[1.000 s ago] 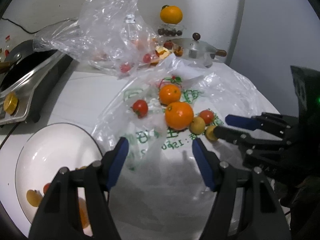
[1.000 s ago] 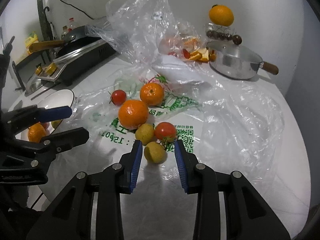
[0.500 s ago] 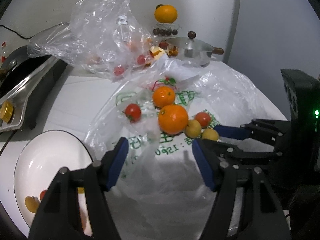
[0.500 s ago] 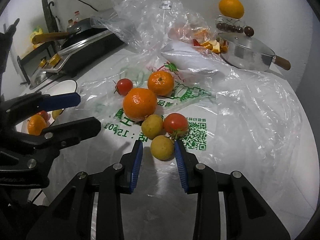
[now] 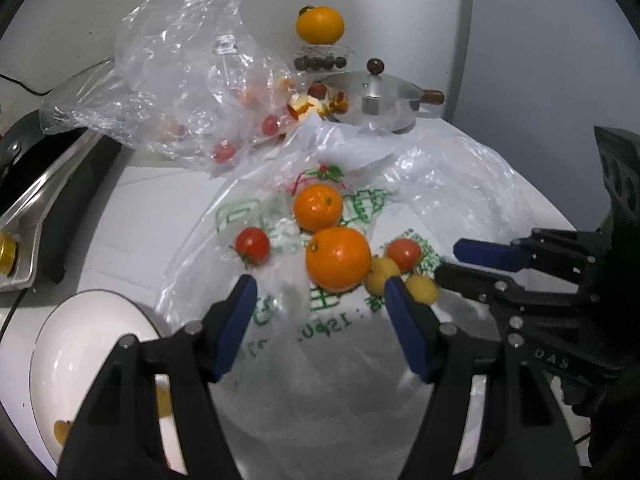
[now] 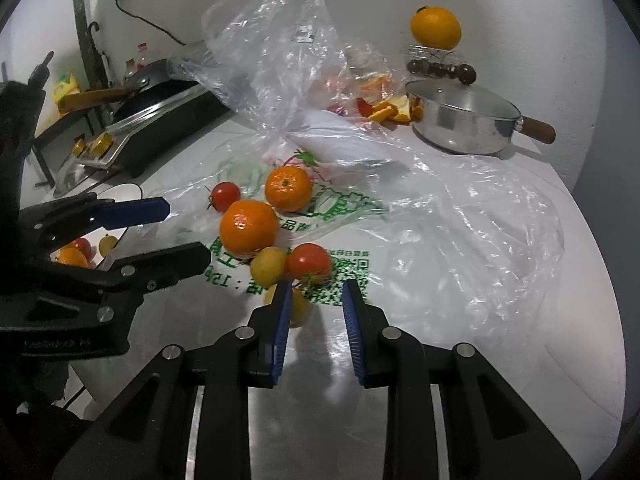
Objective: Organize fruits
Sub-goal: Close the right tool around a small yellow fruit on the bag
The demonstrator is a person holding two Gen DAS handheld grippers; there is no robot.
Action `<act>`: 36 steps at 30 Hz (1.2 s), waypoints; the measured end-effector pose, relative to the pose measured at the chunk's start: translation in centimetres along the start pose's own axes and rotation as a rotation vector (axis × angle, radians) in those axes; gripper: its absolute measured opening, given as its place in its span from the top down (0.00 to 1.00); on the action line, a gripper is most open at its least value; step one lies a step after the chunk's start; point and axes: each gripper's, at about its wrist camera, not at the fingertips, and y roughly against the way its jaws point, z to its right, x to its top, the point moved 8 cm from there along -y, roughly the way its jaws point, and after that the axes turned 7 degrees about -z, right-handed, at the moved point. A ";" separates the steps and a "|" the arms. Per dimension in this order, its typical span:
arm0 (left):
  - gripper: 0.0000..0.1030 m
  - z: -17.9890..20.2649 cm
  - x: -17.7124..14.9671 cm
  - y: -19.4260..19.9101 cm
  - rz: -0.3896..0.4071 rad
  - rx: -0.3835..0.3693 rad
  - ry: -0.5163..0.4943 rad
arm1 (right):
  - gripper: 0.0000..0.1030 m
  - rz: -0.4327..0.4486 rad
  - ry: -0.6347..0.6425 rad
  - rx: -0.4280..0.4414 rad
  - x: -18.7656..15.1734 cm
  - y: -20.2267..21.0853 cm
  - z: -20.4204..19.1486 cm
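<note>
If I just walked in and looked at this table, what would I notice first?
Probably the two bright oranges: the big orange and the smaller orange behind it, sitting on the printed plastic bag mid-table. Around them lie red tomatoes, like the tomato near the right gripper, whose jaws are nearly shut. Another orange perches high on a glass stand by the wall, above the shiny pan.

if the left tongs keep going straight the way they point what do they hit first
Probably the big orange, dead ahead of the open left tongs. They point downward, so they might touch the printed bag first; depth is unclear.
</note>
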 end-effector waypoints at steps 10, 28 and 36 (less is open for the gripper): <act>0.34 -0.8 0.4 -0.6 -0.006 0.010 0.009 | 0.73 -0.050 0.045 0.051 -0.5 -1.3 -2.0; 0.34 -0.1 1.3 -1.3 0.002 -0.027 -0.015 | 0.74 -0.035 0.045 0.034 0.0 -0.9 -1.5; 0.36 0.2 2.3 -2.5 0.002 -0.049 -0.005 | 0.74 0.023 0.012 0.011 0.9 0.3 0.4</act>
